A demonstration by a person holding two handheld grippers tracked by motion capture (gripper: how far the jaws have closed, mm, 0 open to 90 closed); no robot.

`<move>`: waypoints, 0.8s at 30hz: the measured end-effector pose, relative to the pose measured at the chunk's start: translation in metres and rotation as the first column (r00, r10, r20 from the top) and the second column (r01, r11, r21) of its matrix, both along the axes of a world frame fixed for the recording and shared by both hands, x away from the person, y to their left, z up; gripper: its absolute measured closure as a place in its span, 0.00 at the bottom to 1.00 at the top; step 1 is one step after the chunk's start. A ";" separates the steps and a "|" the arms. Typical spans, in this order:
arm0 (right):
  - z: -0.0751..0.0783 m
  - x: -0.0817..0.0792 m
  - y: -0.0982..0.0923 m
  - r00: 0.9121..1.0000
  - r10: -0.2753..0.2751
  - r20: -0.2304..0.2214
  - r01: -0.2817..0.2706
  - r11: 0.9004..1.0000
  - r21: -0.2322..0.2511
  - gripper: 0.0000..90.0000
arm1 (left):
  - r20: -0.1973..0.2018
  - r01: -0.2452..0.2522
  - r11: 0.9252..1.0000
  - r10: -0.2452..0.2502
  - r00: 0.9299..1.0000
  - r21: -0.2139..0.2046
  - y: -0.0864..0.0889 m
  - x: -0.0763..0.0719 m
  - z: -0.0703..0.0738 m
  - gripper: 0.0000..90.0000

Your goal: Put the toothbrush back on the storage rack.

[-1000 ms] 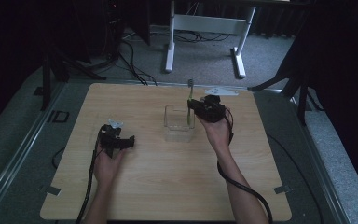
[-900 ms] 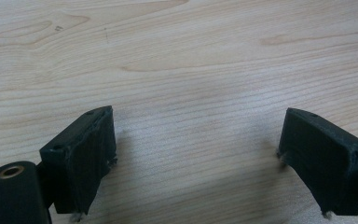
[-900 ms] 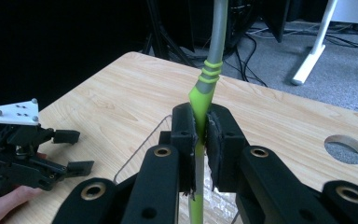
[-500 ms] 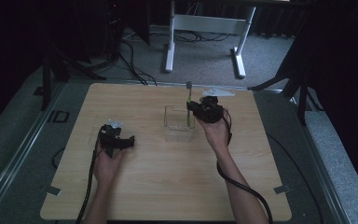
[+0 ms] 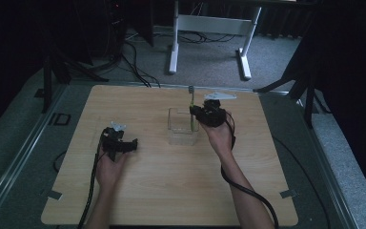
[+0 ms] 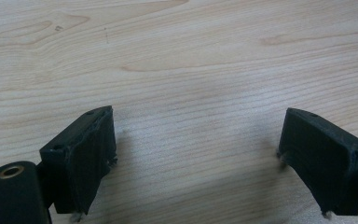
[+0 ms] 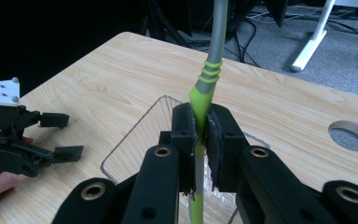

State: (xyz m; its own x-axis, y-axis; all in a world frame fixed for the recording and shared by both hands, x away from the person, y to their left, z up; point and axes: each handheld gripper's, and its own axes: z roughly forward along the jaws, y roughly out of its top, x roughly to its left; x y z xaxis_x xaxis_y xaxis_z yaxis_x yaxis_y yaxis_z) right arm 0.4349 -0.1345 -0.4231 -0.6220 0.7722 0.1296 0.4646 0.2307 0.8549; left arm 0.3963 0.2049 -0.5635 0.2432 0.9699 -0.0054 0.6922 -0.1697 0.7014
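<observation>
So the right gripper (image 7: 198, 135) is pinching a toothbrush (image 7: 204, 88) between its two black jaws, squeezed right up against the lime green part of the handle. The brush is standing pretty much upright, with the grey stem going up out of the top of the right gripper view and the green end poking down below the jaws. From the high view, the toothbrush (image 5: 191, 109) is being held over the right side of a clear plastic box (image 5: 181, 128) that's sitting around the middle of the wooden table (image 5: 171, 191), and the lower end looks like it's dipping into the box, though I can't tell if it's touching the bottom.

The left gripper (image 5: 132, 143) is hanging out well to the left of the box, low over the table, with the person's hand (image 5: 108, 167) behind it. Its jaws are spread wide apart and gripping nothing, just bare wood grain between them in the left gripper view. There's also a round hole (image 7: 351, 135) in the tabletop off to the side in the right gripper view.
</observation>
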 end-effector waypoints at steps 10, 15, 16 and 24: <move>-0.004 0.000 0.002 1.000 0.006 -0.006 -0.006 1.000 -0.015 0.91 | 0.000 0.000 1.000 0.000 1.000 0.000 0.000 0.000 0.000 0.13; -0.006 0.001 0.004 1.000 0.009 -0.011 -0.009 1.000 -0.023 0.91 | 0.001 -0.001 1.000 0.001 1.000 -0.001 0.000 0.000 0.000 0.13; -0.007 0.001 0.004 1.000 0.009 -0.014 -0.010 1.000 -0.024 0.91 | 0.000 -0.001 1.000 0.001 1.000 -0.001 0.000 0.000 0.000 0.13; -0.012 0.001 0.008 1.000 0.016 -0.024 -0.017 0.998 -0.055 0.91 | 0.000 0.000 1.000 0.000 1.000 0.000 0.000 0.000 0.000 0.13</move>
State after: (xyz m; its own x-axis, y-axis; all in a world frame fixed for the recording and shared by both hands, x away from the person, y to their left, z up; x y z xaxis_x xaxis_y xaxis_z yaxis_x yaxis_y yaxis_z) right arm 0.4358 -0.1262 -0.4351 -0.6322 0.7680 0.1021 0.4801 0.2850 0.8296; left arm 0.3962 0.2050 -0.5635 0.2434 0.9699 -0.0050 0.6923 -0.1701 0.7013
